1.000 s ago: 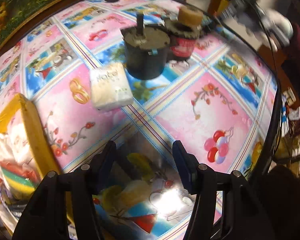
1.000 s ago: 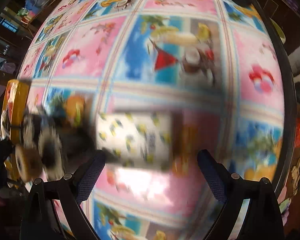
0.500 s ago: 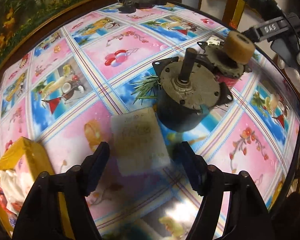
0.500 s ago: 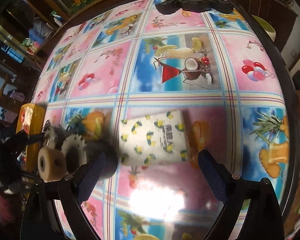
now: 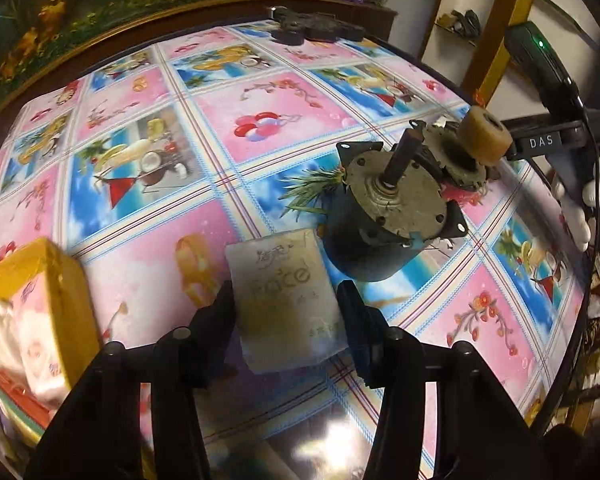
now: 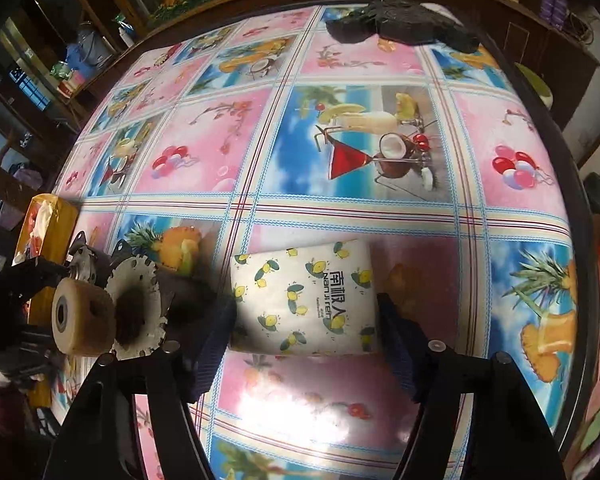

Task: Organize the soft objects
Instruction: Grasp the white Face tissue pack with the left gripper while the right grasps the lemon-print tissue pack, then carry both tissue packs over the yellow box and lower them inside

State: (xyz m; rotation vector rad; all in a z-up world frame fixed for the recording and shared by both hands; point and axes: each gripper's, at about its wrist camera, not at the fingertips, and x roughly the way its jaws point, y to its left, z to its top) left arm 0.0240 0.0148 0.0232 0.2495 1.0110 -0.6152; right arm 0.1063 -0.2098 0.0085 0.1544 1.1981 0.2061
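Note:
A small white tissue pack [image 5: 286, 300] lies on the table between the open jaws of my left gripper [image 5: 287, 312]; the jaws stand on either side of it with small gaps. A lemon-print tissue pack [image 6: 306, 298] lies between the open jaws of my right gripper [image 6: 305, 326], close to both pads. A yellow box [image 5: 48, 304] holding soft items stands at the left in the left wrist view and shows in the right wrist view [image 6: 46, 224] too.
A dark motor with a shaft [image 5: 384, 220] stands just right of the white pack, with a second motor and tan roller [image 5: 480, 140] behind it; the roller [image 6: 82, 318] is left of my right gripper. A black object [image 6: 400, 26] lies at the far edge.
Both grippers moved forward and down, so each pack now sits between its jaws. The jaws stay open.

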